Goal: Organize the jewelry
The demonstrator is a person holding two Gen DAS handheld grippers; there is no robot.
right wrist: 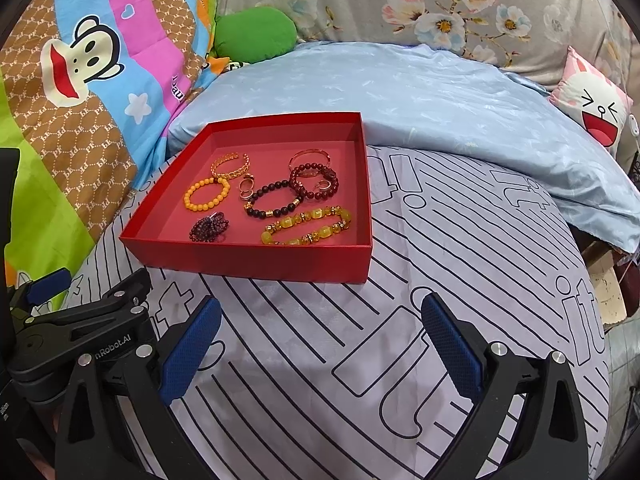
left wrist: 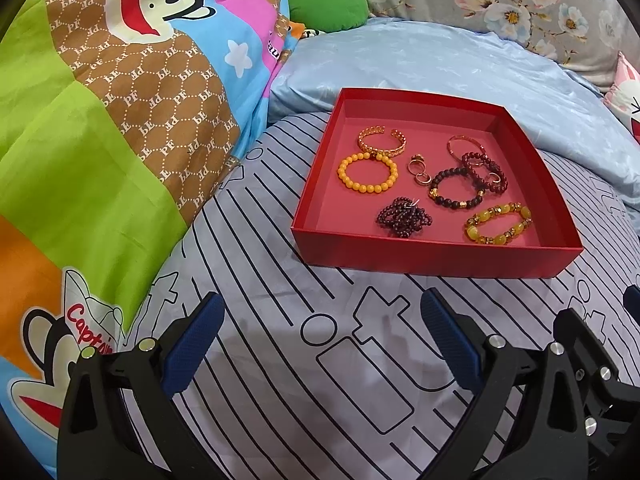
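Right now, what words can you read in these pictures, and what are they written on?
"Capt", rest hidden: red letters on the cartoon quilt.
"PF": repeated on the quilt's brown patches.
"nRobot.AI", start cut off: left gripper body.
"it": big outline letters on the striped sheet.
"au": partly hidden, on the quilt edge.
Nothing written on the red box.

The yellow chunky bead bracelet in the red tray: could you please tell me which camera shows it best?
The right wrist view: the yellow chunky bead bracelet lies nearer the picture's middle, its whole loop visible in the red tray. The left wrist view shows it whole too, but further toward the right side.
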